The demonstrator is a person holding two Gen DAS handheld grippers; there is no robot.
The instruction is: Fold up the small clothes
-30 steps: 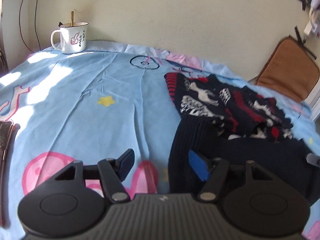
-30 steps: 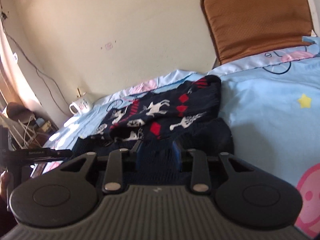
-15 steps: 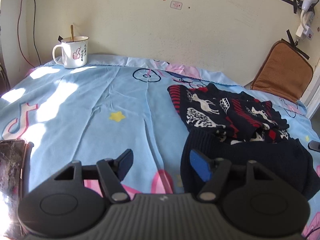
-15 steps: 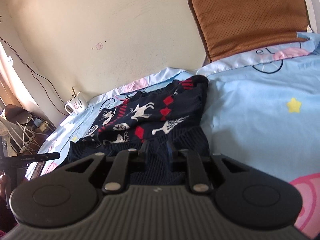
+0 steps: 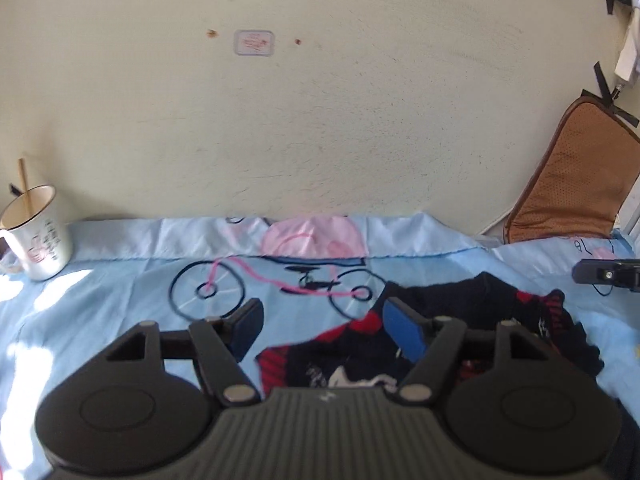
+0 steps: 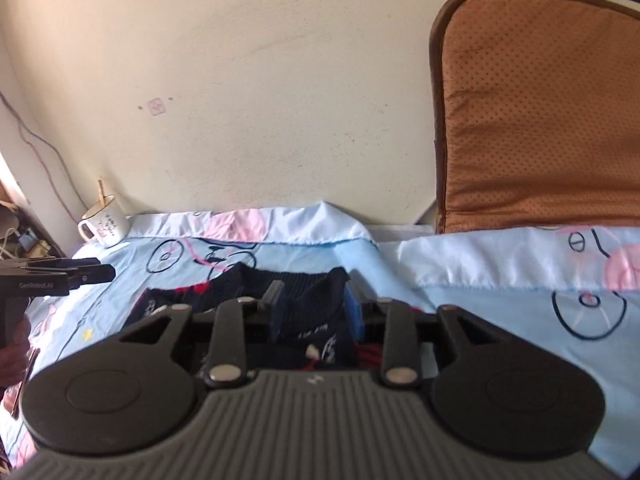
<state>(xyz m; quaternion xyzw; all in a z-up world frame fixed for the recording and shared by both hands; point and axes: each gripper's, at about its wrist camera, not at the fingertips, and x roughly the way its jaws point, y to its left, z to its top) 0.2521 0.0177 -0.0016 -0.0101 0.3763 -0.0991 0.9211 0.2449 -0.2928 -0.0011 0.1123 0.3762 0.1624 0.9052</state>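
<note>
Left claw [image 5: 323,330] gapes above sweater [image 5: 460,320]; mug [image 5: 38,236] far left.

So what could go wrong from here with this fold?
1. Only the right gripper appears to pinch the navy patterned sweater. The left gripper is open above its other side, so pulling now may drag the fold askew or bunch it.
2. The knit between the right fingers looks thick and may slip out.
3. The white mug with a stick in it stands at the bed's far left corner, so a wide left sweep could tip it.
</note>
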